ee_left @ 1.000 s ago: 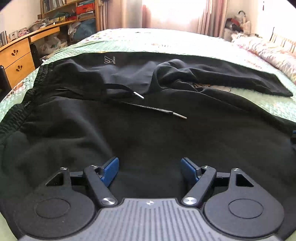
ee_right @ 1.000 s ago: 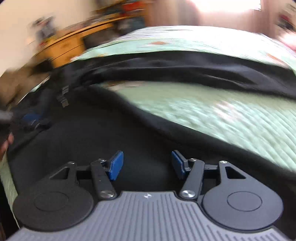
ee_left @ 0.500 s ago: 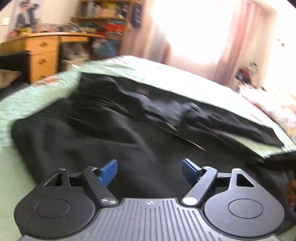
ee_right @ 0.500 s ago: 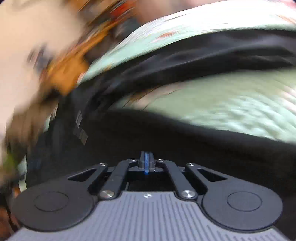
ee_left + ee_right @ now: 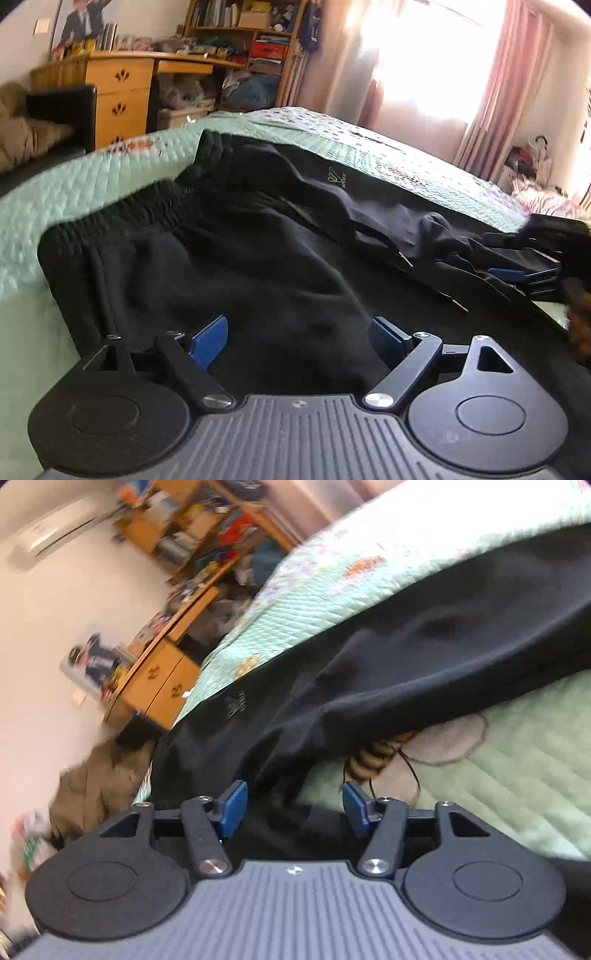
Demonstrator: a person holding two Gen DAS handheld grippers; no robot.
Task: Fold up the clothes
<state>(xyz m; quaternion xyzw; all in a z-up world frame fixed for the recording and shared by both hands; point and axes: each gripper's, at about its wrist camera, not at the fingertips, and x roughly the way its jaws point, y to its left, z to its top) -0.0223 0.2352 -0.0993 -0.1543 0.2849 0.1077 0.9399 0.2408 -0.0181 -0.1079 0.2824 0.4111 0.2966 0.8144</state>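
Black sweatpants (image 5: 295, 258) lie spread on a pale green quilt (image 5: 92, 184), with the ribbed waistband (image 5: 122, 218) at the left and white-tipped drawstrings (image 5: 406, 260) loose on top. My left gripper (image 5: 297, 338) hovers over the waist end. Its jaws are opening, with cloth under them but none pinched. The right wrist view is rolled and shows the pants (image 5: 406, 657) folded over the quilt (image 5: 517, 757). My right gripper (image 5: 294, 808) hangs over the fabric's edge, its jaws opening and its pads off the cloth. It also shows at the right edge of the left wrist view as the right gripper (image 5: 524, 275).
A bee print (image 5: 373, 760) on the quilt peeks out from under the pants. Beyond the bed stand a wooden desk with drawers (image 5: 122, 96), a bookshelf (image 5: 251, 33) and a black chair (image 5: 59, 107). Pink curtains (image 5: 498, 74) hang at the bright window.
The left view swung from the pants' middle toward the waistband corner, and its jaws widened. The right gripper snapped shut, then opened again, rolling and sliding toward the pants' upper part.
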